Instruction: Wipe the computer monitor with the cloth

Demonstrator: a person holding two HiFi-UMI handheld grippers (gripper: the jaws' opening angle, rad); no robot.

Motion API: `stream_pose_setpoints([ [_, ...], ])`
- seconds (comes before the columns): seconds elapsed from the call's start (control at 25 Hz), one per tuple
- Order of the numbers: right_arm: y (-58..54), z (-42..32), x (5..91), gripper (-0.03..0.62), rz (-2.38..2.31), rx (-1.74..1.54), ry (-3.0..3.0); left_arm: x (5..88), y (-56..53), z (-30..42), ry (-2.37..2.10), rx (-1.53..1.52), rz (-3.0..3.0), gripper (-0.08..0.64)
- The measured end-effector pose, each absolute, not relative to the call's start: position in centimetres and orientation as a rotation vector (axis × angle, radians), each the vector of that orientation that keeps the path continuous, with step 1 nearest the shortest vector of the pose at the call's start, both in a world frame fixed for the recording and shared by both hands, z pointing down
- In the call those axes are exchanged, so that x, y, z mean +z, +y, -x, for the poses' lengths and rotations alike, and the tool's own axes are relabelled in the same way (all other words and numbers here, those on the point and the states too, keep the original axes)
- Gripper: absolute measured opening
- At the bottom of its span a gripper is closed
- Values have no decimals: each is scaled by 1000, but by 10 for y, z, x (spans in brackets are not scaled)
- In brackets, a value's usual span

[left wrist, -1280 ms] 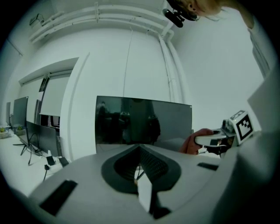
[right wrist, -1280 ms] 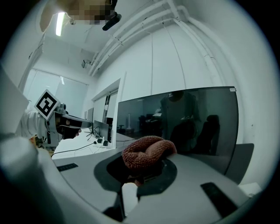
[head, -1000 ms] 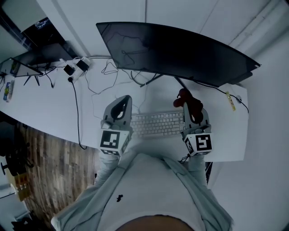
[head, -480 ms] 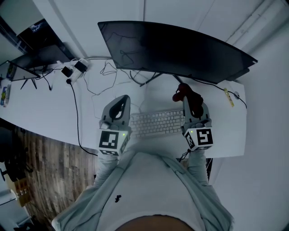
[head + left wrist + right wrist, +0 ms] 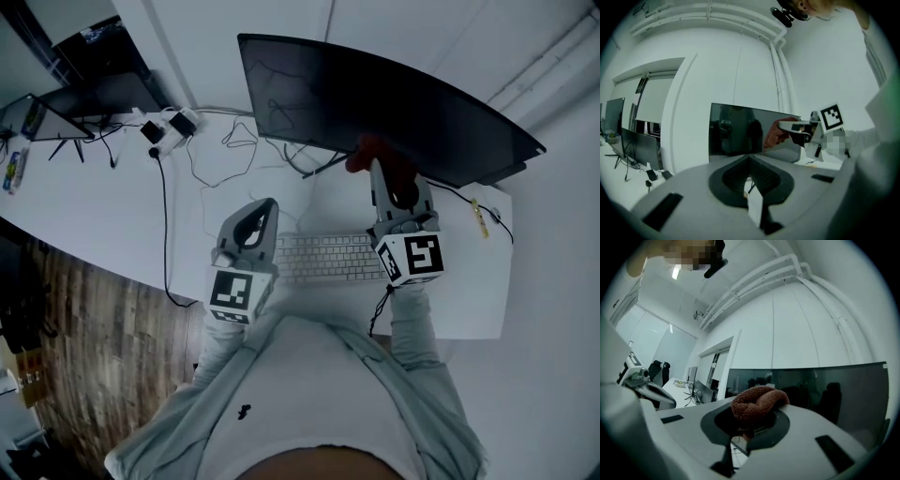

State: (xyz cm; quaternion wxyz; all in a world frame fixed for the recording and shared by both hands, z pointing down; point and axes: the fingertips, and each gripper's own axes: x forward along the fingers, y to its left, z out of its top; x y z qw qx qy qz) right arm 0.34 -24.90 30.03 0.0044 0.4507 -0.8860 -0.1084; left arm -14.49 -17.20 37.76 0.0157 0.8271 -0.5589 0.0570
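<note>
Because the screen is to be wiped, the rust-red cloth is bunched in the clamped jaws of the right hand-held gripper, held up at the lower edge of the dark monitor, upper centre of the head view. The left hand-held gripper, jaws together and empty, hangs lower left beside the keyboard, seemingly kept clear.
</note>
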Motion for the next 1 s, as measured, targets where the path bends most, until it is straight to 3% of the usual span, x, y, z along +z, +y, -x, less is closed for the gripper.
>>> stream_pose_setpoints([
  [0.52,-293,132,217,37,-1190,-458,-3015,383,-153,187,-1812,175,-2510,20],
  [1.0,-337,223,209,37,-1092,-408,-3025,389,-143,223,-1862,174,-2447,20],
])
